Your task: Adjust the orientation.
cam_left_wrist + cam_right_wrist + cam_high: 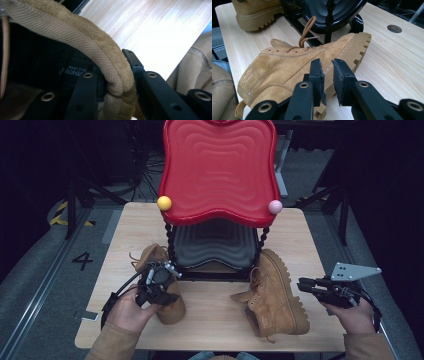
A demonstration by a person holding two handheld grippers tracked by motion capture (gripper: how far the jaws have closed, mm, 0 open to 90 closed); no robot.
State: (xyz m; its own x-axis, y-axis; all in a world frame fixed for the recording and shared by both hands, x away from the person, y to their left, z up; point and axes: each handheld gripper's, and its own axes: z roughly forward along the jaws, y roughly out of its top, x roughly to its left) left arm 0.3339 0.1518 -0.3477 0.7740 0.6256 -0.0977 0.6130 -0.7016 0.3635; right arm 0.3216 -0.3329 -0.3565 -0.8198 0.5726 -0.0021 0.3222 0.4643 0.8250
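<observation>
On table (210,295), boot (274,295) toe-away, sideways.

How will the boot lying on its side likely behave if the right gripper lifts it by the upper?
The boot on its side looks soft-sided: its suede upper would probably fold under the right gripper. The thick lugged sole suggests it is bottom-heavy, so it would likely swing sole-down when lifted. The loose lace may dangle and snag the black rack base.

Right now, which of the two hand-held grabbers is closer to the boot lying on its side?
The right one. The right gripper sits just off that boot's sole, jaws slightly apart and not touching it. The left gripper is across the table, clamped on the upright boot's padded collar.
</observation>
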